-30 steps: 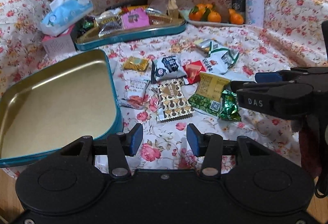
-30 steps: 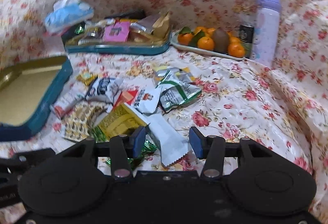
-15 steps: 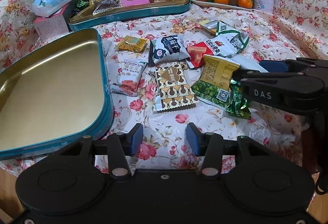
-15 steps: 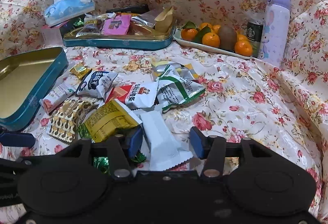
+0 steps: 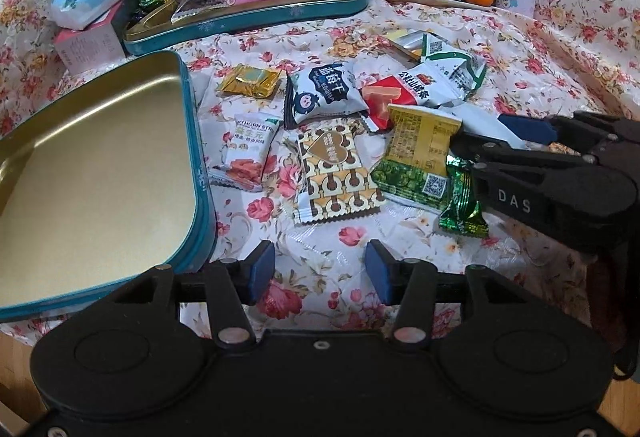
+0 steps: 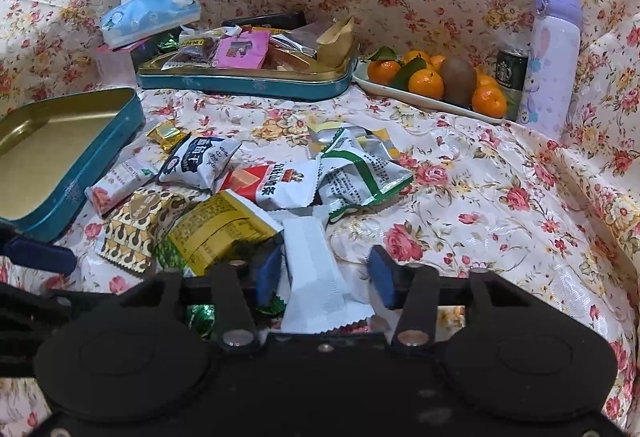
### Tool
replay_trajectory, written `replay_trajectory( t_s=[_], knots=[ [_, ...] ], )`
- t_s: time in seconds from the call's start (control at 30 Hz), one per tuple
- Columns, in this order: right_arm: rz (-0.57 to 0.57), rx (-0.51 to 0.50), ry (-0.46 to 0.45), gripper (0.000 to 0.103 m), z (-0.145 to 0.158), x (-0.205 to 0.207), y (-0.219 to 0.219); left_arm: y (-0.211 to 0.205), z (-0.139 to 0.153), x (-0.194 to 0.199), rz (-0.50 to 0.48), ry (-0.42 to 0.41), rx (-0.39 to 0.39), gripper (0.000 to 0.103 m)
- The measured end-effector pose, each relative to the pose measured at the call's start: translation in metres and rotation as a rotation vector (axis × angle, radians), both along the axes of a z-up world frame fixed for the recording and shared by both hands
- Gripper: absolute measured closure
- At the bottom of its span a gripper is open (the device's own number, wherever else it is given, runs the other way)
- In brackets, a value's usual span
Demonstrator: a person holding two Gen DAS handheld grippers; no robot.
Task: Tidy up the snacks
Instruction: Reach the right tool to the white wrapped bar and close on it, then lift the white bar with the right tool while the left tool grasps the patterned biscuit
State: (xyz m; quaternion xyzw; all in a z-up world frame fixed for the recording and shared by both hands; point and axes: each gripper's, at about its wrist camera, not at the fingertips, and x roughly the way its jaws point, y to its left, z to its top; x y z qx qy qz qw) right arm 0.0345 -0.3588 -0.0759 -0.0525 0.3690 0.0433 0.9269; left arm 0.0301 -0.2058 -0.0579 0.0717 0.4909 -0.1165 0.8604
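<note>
Several loose snack packets lie on the floral cloth beside an empty teal tin (image 5: 100, 177) (image 6: 60, 157). My right gripper (image 6: 324, 273) straddles a white packet (image 6: 316, 277). Its jaws are closing, the left pad is at the packet's edge and a gap shows at the right pad. A yellow-green packet (image 6: 216, 233) (image 5: 420, 157) lies just left of it. My left gripper (image 5: 320, 271) hangs open over bare cloth, short of a brown patterned packet (image 5: 336, 173). The right gripper (image 5: 496, 137) reaches in from the right in the left wrist view.
A second teal tin (image 6: 248, 77) full of snacks stands at the back, with a tissue pack (image 6: 148, 11) to its left. A plate of mandarins (image 6: 432, 85), a dark can (image 6: 512, 67) and a purple bottle (image 6: 550, 61) stand at the back right. Cloth rises all around.
My left gripper has moved in and tipped down toward the snacks. The white packet now sits deeper between the right fingers, whose gap has narrowed slightly.
</note>
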Motion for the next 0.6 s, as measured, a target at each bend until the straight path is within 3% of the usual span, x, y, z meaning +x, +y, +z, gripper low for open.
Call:
replay_trajectory(
  t_s=[0.07,0.3,0.6],
  knots=[
    [0.003,-0.020,-0.013,0.073,0.000,-0.003,0.001,0.000,0.003,0.002,0.007,0.000,-0.022,0.048],
    [0.006,-0.033,-0.026,0.074,-0.001,-0.012,-0.002,-0.010,0.024,0.016,0.018,-0.070,-0.035,0.048],
    [-0.006,-0.032,-0.048,0.073,-0.003,-0.016,0.000,-0.019,0.014,0.048,0.038,-0.018,-0.025,0.048]
  ],
)
